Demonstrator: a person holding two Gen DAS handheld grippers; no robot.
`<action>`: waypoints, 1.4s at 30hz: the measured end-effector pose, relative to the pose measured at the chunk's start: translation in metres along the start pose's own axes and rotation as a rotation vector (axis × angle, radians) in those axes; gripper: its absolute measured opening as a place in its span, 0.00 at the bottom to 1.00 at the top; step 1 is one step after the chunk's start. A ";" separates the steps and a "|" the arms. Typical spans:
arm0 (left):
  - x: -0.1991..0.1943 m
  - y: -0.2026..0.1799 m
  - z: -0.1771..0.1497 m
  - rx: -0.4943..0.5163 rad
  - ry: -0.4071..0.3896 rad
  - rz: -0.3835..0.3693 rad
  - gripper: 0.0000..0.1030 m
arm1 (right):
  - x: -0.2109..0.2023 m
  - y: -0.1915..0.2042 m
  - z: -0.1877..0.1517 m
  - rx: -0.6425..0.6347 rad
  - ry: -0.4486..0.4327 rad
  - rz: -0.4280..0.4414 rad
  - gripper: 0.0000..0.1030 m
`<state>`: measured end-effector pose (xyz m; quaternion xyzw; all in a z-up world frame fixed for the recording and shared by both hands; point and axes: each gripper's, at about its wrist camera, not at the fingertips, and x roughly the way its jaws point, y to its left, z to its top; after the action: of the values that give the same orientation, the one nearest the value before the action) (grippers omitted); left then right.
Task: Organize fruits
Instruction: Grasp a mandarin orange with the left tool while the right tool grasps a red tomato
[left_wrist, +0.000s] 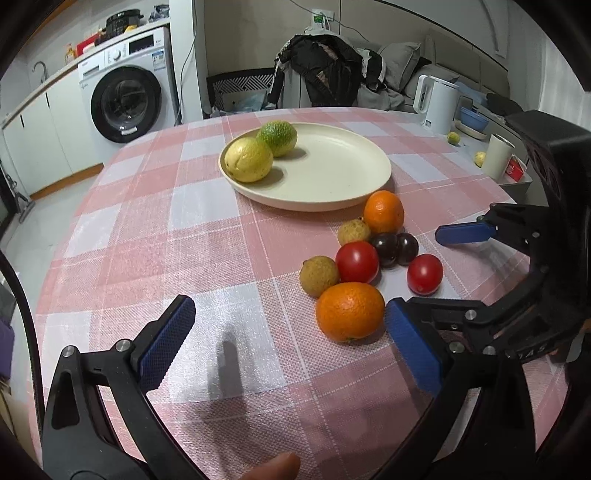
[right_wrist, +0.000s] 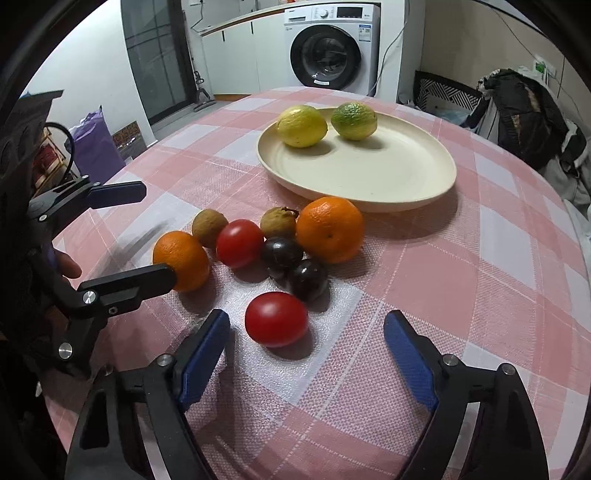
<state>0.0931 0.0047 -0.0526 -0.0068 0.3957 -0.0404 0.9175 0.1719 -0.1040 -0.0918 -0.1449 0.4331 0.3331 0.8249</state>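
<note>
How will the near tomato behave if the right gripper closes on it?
The tomato looks smooth and glossy, so it may slip between the pads. It is rounded and sits free on the cloth, so a nudge would probably roll it. Likely soft-skinned; squeeze gently.

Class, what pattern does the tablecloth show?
Pink and white checks on the tablecloth, clearest in the right wrist view.

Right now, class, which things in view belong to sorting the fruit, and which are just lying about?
For the job:
plate
lemon and lime, on the plate
two oranges
two tomatoes
two dark plums
two brown longans

Lying about:
kettle
white cup
washing machine
clothes pile
</note>
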 end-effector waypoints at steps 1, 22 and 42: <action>0.002 0.000 0.000 -0.002 0.006 -0.004 1.00 | 0.000 0.001 0.000 -0.005 0.001 0.001 0.85; 0.006 -0.023 -0.003 0.092 0.028 -0.037 0.58 | -0.009 0.017 -0.005 -0.095 -0.007 0.030 0.58; 0.002 -0.019 -0.005 0.074 0.029 -0.120 0.35 | -0.009 0.009 -0.003 -0.059 -0.021 0.063 0.43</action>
<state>0.0898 -0.0140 -0.0568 0.0038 0.4062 -0.1100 0.9071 0.1605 -0.1026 -0.0856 -0.1518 0.4187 0.3732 0.8139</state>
